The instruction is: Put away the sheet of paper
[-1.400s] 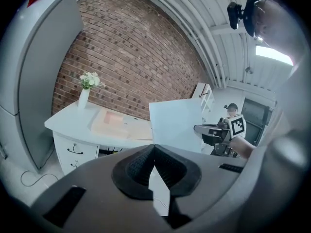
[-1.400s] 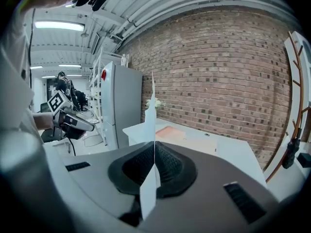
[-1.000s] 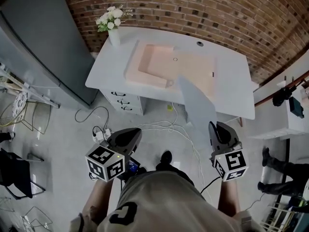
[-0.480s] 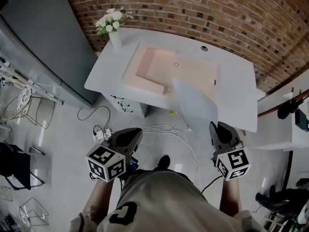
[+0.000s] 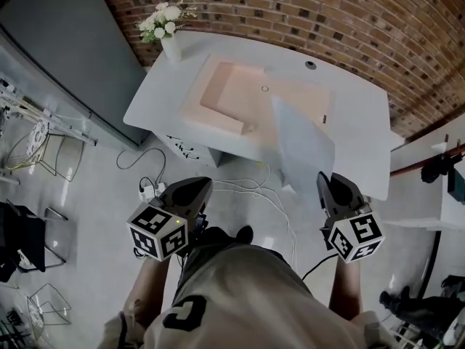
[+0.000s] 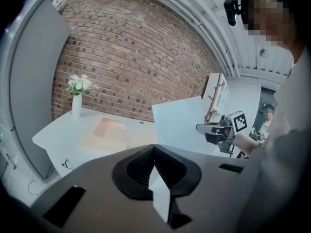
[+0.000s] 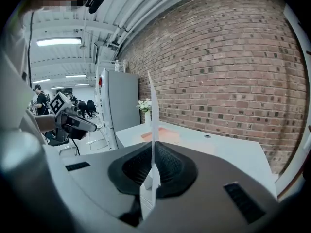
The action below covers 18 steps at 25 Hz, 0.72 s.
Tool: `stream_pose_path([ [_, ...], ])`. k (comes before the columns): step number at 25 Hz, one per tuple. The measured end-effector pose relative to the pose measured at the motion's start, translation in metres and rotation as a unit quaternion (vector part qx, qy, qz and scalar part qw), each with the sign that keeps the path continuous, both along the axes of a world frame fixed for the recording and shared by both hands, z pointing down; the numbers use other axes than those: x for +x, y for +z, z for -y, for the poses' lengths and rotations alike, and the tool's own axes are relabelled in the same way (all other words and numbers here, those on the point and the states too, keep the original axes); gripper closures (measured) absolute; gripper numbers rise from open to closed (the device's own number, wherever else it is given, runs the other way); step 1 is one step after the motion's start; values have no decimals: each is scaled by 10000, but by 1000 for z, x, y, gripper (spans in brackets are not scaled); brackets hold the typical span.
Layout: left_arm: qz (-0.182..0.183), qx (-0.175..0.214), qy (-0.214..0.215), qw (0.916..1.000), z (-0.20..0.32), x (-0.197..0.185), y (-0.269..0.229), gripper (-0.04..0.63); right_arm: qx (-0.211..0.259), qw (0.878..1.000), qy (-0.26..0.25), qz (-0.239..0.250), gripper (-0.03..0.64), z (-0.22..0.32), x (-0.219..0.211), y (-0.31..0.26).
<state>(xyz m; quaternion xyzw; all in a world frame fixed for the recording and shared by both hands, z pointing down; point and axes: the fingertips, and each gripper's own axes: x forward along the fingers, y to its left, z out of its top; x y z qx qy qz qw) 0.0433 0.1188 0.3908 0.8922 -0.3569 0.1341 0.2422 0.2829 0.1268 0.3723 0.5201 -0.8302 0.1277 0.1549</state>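
The sheet of paper [image 5: 301,147] is a pale grey-white sheet standing up from my right gripper [image 5: 324,180], which is shut on its lower edge. In the right gripper view the sheet [image 7: 153,125] shows edge-on between the jaws of that gripper [image 7: 152,153]. The sheet [image 6: 180,123] also shows in the left gripper view, broadside, with the right gripper [image 6: 213,129] holding it. My left gripper [image 5: 202,186] hangs over the floor in front of the desk, shut and empty [image 6: 154,152]. A pale pink tray [image 5: 232,100] lies on the white desk [image 5: 160,93].
A white vase of flowers [image 5: 168,35] stands at the desk's back left corner. A tall grey cabinet [image 5: 65,57] stands left of the desk, with a brick wall [image 5: 327,20] behind. Cables [image 5: 247,191] and a power strip [image 5: 151,190] lie on the floor under the desk front.
The desk has come slightly closer in the head view. The sheet stays in my right gripper and has swung a little to the right. The left gripper has barely moved.
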Motion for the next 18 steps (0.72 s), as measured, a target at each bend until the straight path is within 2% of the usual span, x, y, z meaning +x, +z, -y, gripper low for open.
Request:
stream_pose_path([
  [5,24,-6,-177,9998,11,-12,-4,580,-267,9996,3,109,593,11,-2,9],
  [10,-99,-136,-360,9992,25,-35,3,580,-243,9995,-201,-39,592,29,-24,8],
  [18,-288,-226,-64,9993,70,-42,12,580,-419,9987,-105,-288,593,60,-44,10],
])
